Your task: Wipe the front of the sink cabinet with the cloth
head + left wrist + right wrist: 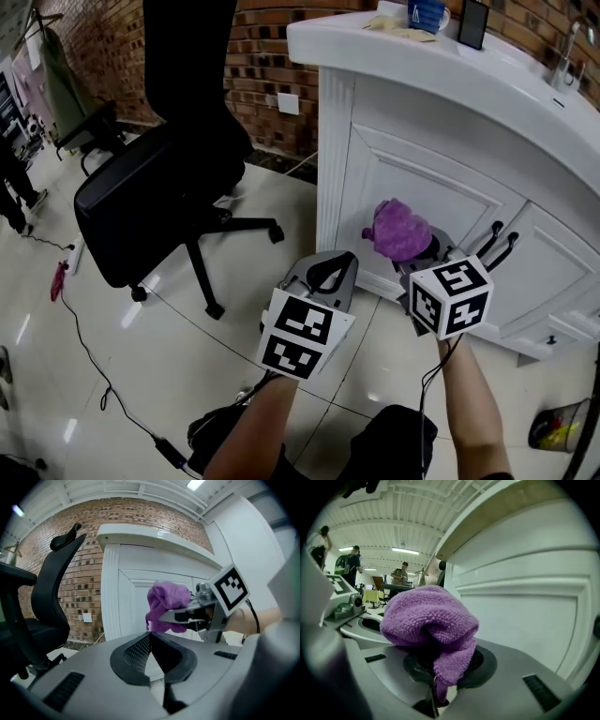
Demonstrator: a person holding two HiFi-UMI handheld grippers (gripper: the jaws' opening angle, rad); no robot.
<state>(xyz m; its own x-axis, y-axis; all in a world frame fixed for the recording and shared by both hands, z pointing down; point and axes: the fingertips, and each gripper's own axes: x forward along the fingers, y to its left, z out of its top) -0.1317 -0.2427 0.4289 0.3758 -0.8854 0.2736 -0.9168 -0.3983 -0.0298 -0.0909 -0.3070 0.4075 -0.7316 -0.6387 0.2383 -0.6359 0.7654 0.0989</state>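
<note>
The right gripper (419, 251) clamps the purple cloth (398, 228) near the cabinet (450, 178). The left gripper (328, 274) is closed, empty; an office chair (159, 183) stands nearby

head — steep, downward; gripper views — close, level; all share cabinet (441, 187)

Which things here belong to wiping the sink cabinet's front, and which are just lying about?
Job: purple cloth, gripped in the right tool; white cabinet front.
Lying about: black office chair; blue mug; waste bin; left tool, shut and empty.
</note>
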